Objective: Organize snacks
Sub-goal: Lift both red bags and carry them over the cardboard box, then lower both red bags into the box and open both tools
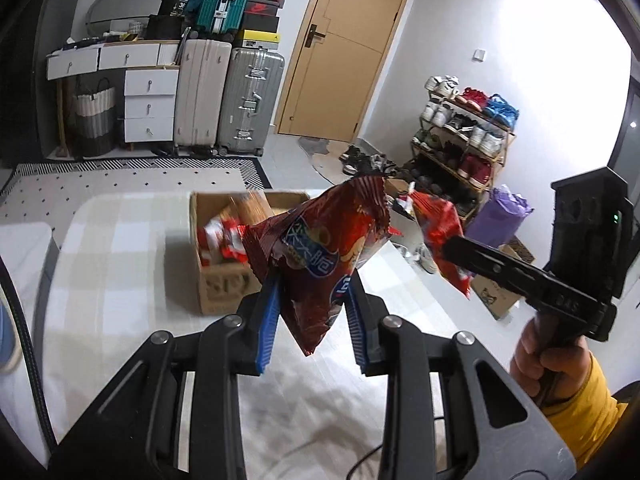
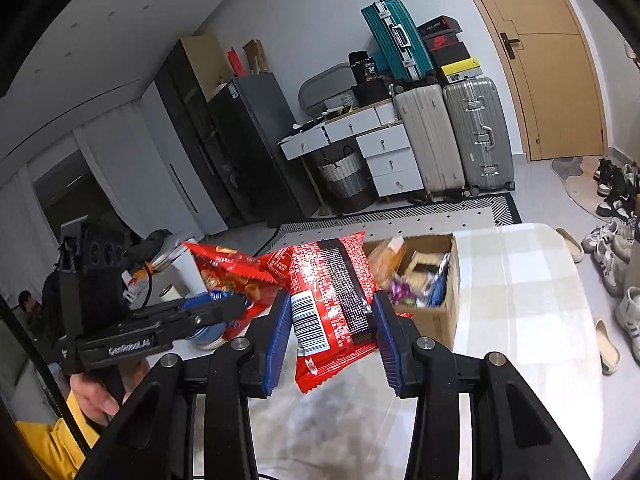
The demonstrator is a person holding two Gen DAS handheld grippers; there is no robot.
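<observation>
My left gripper (image 1: 312,280) is shut on a dark red chip bag (image 1: 320,248) with blue lettering and holds it in the air above the bed. My right gripper (image 2: 330,304) is shut on a bright red snack pack (image 2: 332,300) with a barcode, also held up. Each gripper shows in the other's view: the right one (image 1: 448,246) at the right with its red pack (image 1: 440,236), the left one (image 2: 240,304) at the left with its chip bag (image 2: 224,272). An open cardboard box (image 1: 224,292) holding several snacks sits on the bed just beyond both grippers; it also shows in the right wrist view (image 2: 436,320).
The box stands on a bed with a pale checked cover (image 1: 120,264). Beyond it are a patterned rug (image 1: 120,184), suitcases (image 1: 252,100), white drawers (image 1: 150,100), a wooden door (image 1: 340,48) and a shoe rack (image 1: 464,136). Shoes (image 2: 608,248) lie on the floor.
</observation>
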